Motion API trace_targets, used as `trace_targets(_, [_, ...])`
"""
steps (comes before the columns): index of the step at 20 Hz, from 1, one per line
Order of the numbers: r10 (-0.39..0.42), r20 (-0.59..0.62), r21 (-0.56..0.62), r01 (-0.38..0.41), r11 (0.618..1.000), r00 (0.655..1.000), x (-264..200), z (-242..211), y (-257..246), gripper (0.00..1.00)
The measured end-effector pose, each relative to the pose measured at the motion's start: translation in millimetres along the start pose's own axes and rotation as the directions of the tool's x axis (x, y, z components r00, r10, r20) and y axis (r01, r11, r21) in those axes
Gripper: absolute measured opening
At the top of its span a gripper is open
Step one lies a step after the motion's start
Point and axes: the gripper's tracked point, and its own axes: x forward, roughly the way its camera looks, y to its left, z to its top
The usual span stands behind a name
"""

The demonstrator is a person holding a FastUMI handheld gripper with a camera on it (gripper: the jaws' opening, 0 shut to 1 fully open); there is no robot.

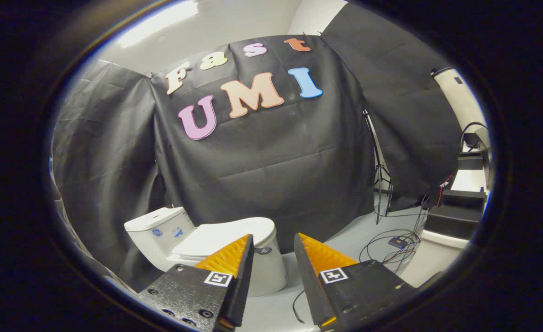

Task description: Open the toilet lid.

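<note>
A white toilet [271,272] stands on the floor against the black cloth wall, well beyond my fingers and a little to their left. Its lid [220,237] lies flat and closed over the bowl, with the tank [158,228] behind it to the left. My gripper [273,237] hangs in the air some way short of the toilet, open, with a clear gap and nothing between its fingers. The left finger [232,256] covers part of the lid's near side.
A light stand [379,180] rises by the cloth to the right of the toilet. Loose cables and a small box [398,242] lie on the pale floor beyond the right finger. Dark boxes on a white unit [453,216] stand at the far right.
</note>
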Motion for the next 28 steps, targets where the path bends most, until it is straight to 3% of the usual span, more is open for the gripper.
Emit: trace_targets(28, [0.023, -0.029, 0.039, -0.021, 0.999, 0.999, 13.7, -3.5, 0.0, 0.55])
